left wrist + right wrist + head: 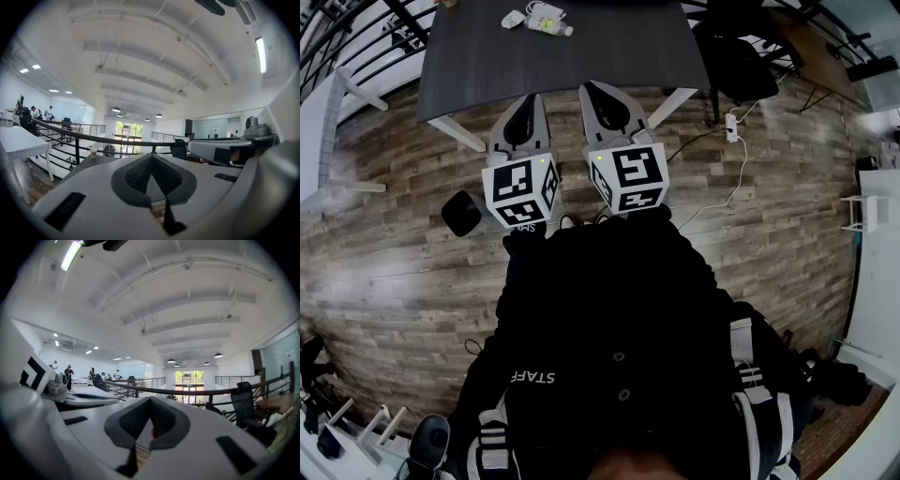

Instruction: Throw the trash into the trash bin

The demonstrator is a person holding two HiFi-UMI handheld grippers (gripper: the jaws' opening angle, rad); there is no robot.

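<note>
At the surface's far edge sat the trash [539, 19] — left gripper [532, 98] and right gripper [588, 87], shut and empty, probably needed opening first.

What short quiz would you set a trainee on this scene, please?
1. True or false: the left gripper and the right gripper each hold a piece of trash.
2. Where does the trash lie? A) on the dark table B) on the floor C) in a gripper
3. Fill in: the black bin stands on the wooden ____, to the person's left.
Key: 1 false, both are shut and empty; 2 A; 3 floor.
</note>
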